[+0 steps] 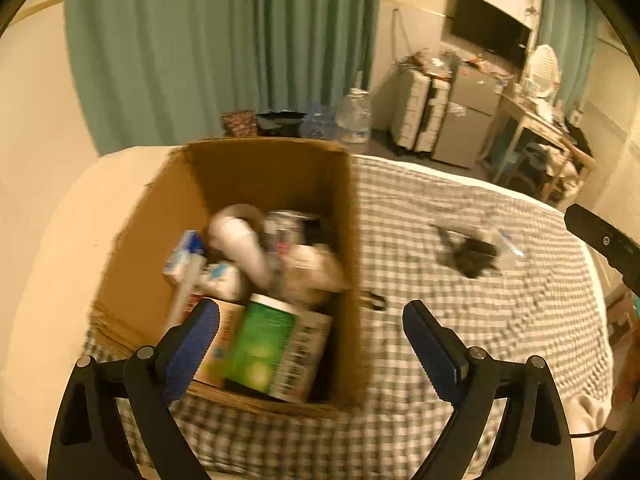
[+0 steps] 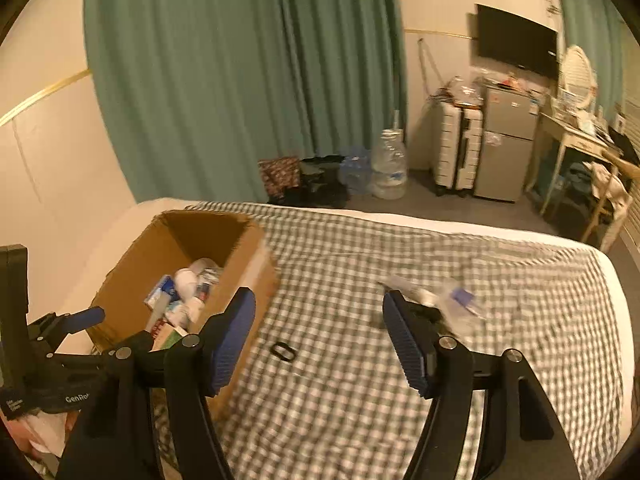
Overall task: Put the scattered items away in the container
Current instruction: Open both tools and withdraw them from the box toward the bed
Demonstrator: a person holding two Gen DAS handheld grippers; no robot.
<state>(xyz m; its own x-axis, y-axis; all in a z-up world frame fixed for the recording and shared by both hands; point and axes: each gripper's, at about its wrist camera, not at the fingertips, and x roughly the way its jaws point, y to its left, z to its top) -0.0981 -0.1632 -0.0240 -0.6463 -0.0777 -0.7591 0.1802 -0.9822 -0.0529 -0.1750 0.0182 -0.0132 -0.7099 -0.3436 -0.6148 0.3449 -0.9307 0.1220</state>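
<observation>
Hovering over the near end of the cardboard box (image 1: 272, 184), the left gripper (image 1: 312, 332) has its jaws spread wide with nothing between the blue pads; a green-labelled tub (image 1: 262, 348) and other bottles and packets lie in the box below it. The right gripper (image 2: 318, 332) hangs to the right of the box, over the checked bedspread (image 2: 400, 400), its jaws likewise parted and empty. Both views are smeared, so small detail is uncertain.

The box already looks well filled, so I judge the task late on, between a drop and the next pick. Three things remain on the bedspread: a small black loop (image 2: 283, 351) just right of the box, which may be a hair tie, a dark lumpy item (image 1: 472, 258) farther right, and a clear plastic packet (image 1: 506, 242) touching or overlapping it. In the right wrist view the packet sits just beyond the right-hand finger and the dark item is mostly hidden behind that finger.

The next move probably calls for the right gripper to go down onto the dark item and packet, closing gently since the plastic may slip. The loop lies flat on soft cloth and would need a low, careful pinch.
</observation>
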